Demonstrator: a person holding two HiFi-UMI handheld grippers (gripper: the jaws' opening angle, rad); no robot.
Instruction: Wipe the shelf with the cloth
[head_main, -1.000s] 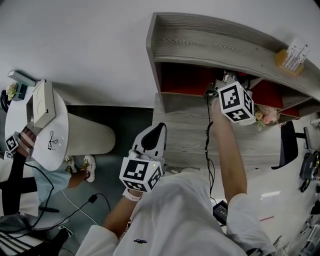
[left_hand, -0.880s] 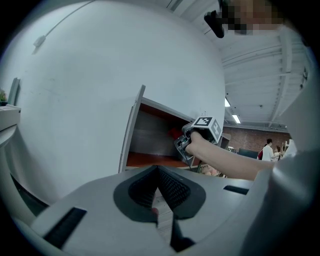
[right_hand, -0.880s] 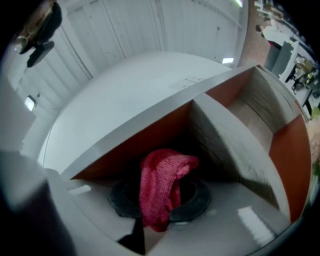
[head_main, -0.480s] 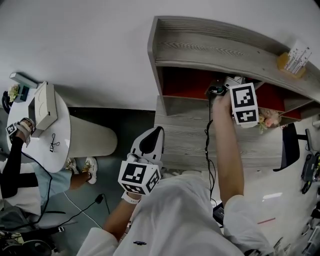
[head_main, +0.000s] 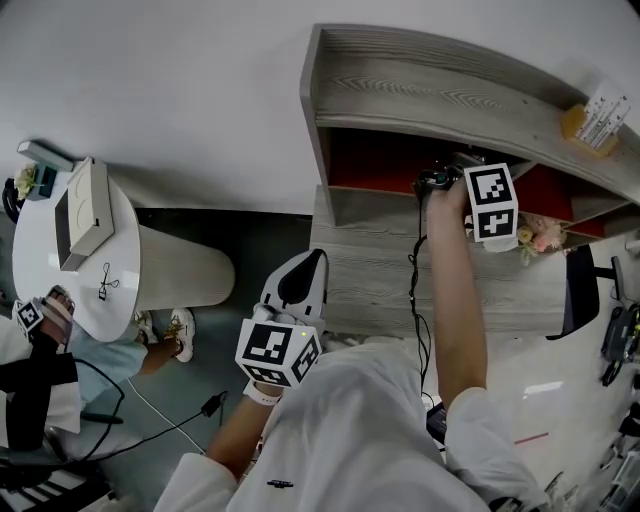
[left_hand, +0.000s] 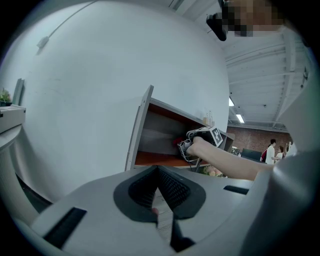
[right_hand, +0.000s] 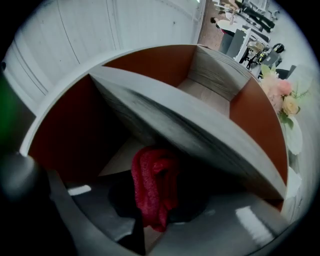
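The right claw (right_hand: 148, 220) pinches the red cloth (right_hand: 152, 182) inside the shelf (right_hand: 200, 135). The left claw (left_hand: 158, 172) is closed and empty. If the cloth snags on the wood, it may slip out.

Nubby red cloth (right_hand: 152, 186), wood-grain shelf (right_hand: 175, 120)

**Head view:** a plain white wall (head_main: 180, 100) fills 10 to 12 o'clock. The grey wood-grain shelf (head_main: 420, 90), with red-brown inner panels, stands against it at 1 o'clock. A dark grey floor (head_main: 250, 245) lies at centre, and a round white pedestal table (head_main: 125, 240) stands at 9 o'clock.

**Left gripper view:** a white beamed ceiling (left_hand: 260, 60) at 1 o'clock, with strip lights (left_hand: 239, 118) and a brick wall (left_hand: 255, 141) at 3 o'clock.
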